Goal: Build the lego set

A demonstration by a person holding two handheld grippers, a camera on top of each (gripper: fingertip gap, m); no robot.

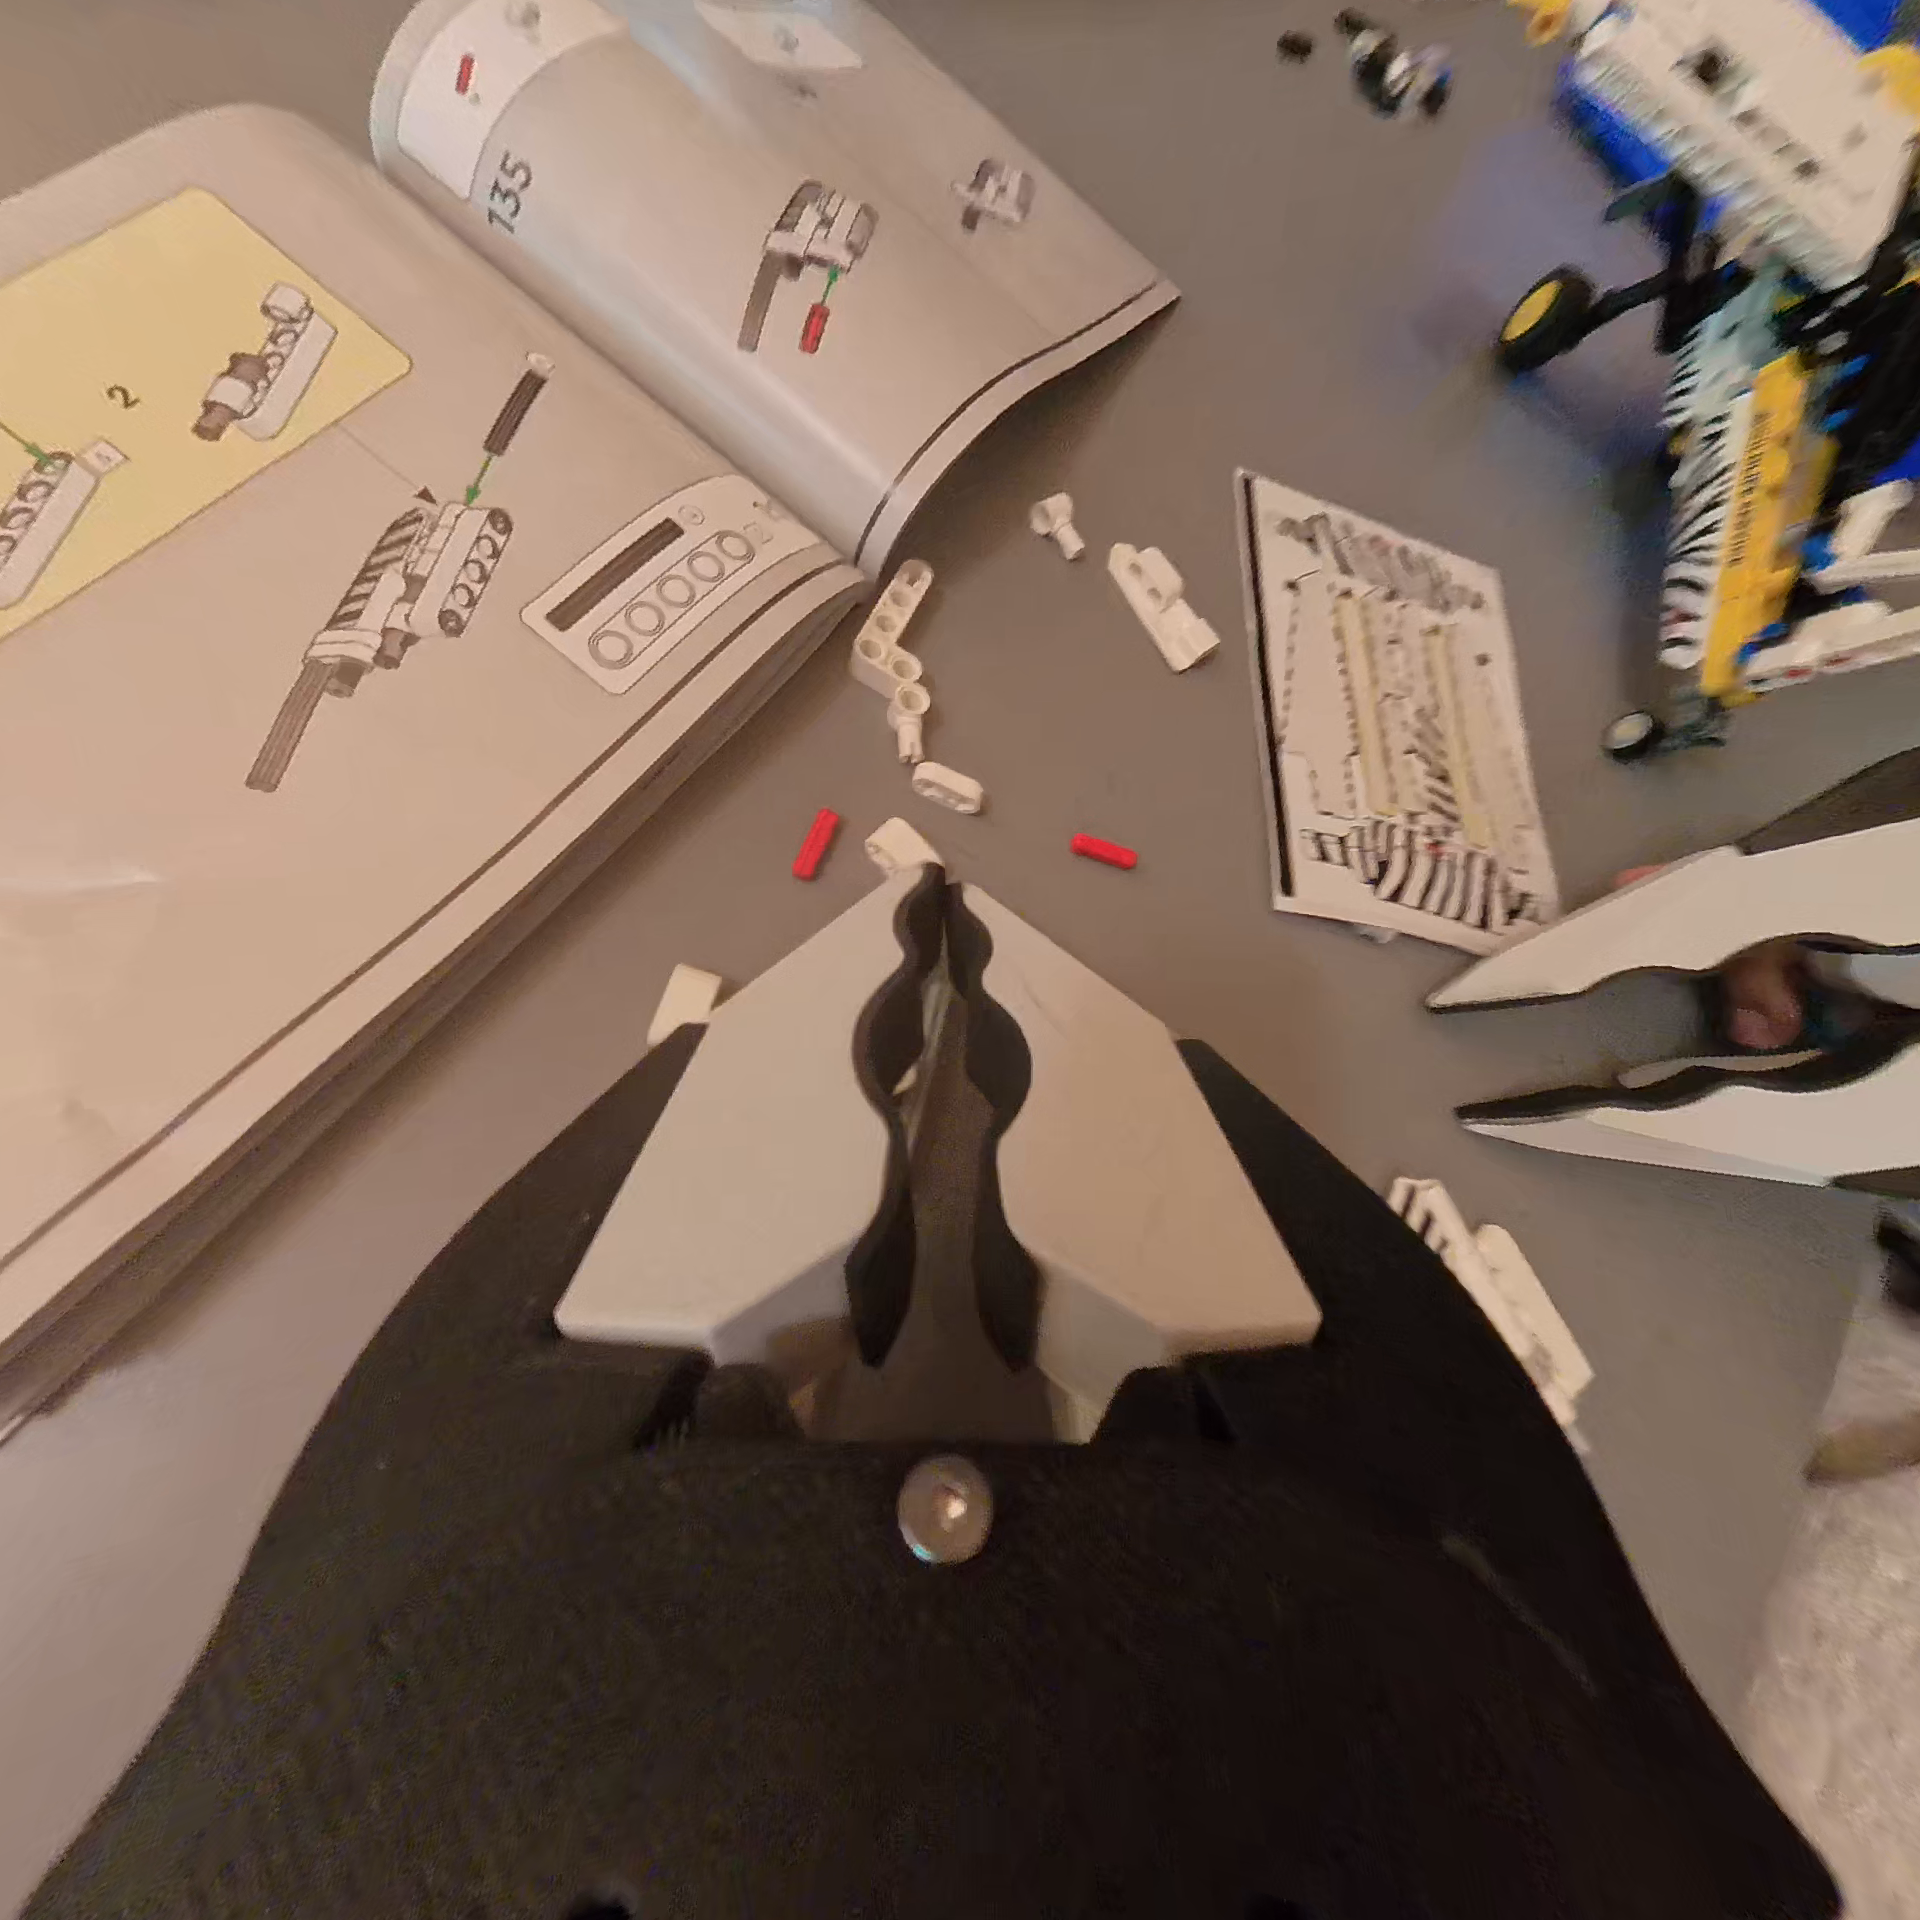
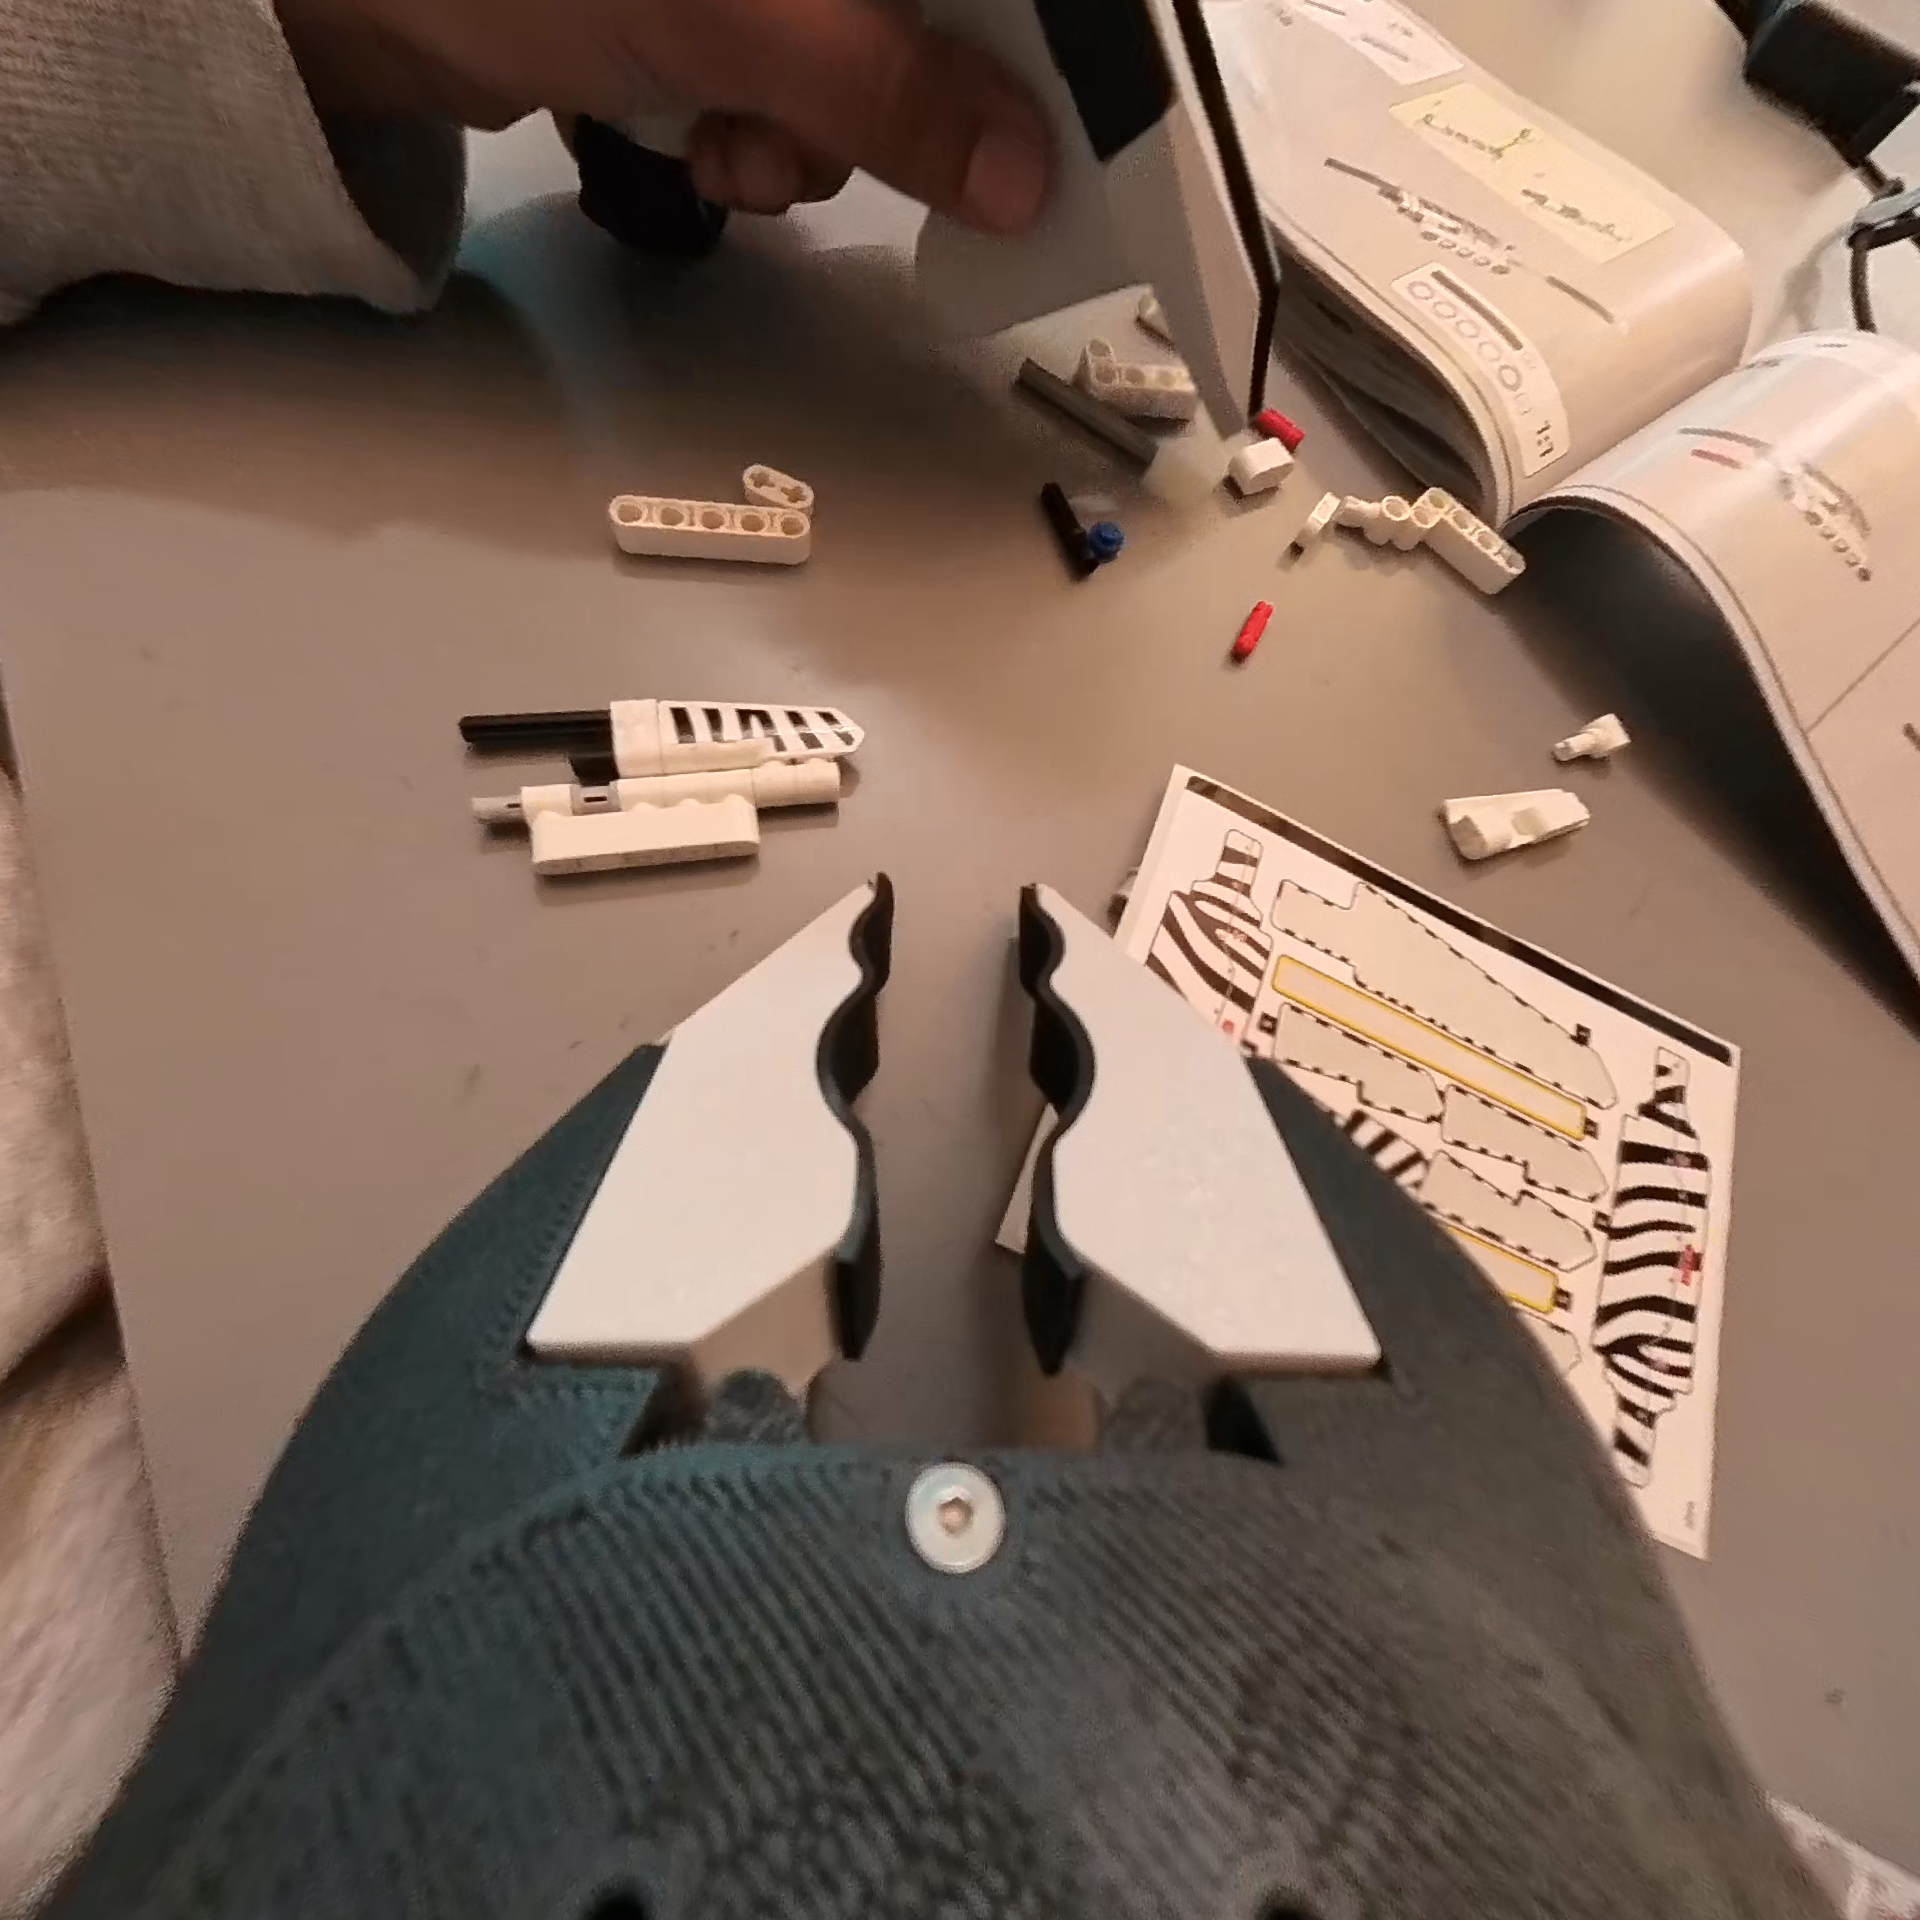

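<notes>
My left gripper (image 1: pixel 932 883) is shut, its tips down at the table against a small white piece (image 1: pixel 900 840). I cannot tell whether the piece is pinched. The right wrist view shows it (image 2: pixel 1242 416) beside that piece (image 2: pixel 1262 462) and a red pin (image 2: pixel 1280 424). My right gripper (image 2: pixel 951 904) is open and empty, above the table between a white sub-assembly with a zebra-striped panel (image 2: pixel 665 779) and the sticker sheet (image 2: pixel 1455 1143). Another red pin (image 1: pixel 1103 850) lies right of my left gripper's tips.
The open instruction book (image 1: pixel 416 623) lies at the left. A white L-beam (image 1: pixel 894 634) and a white connector (image 1: pixel 1158 608) lie near it. The large blue, yellow and white model (image 1: pixel 1766 312) stands far right. A white five-hole beam (image 2: pixel 712 525) and a black axle (image 2: pixel 1065 525) lie beyond the sub-assembly. About 12 cm separates my left fingertips from my right. Between my left fingertips and the red pin (image 1: pixel 1103 850) there is roughly 4 cm. It is also in sight in the right wrist view (image 2: pixel 1253 624).
</notes>
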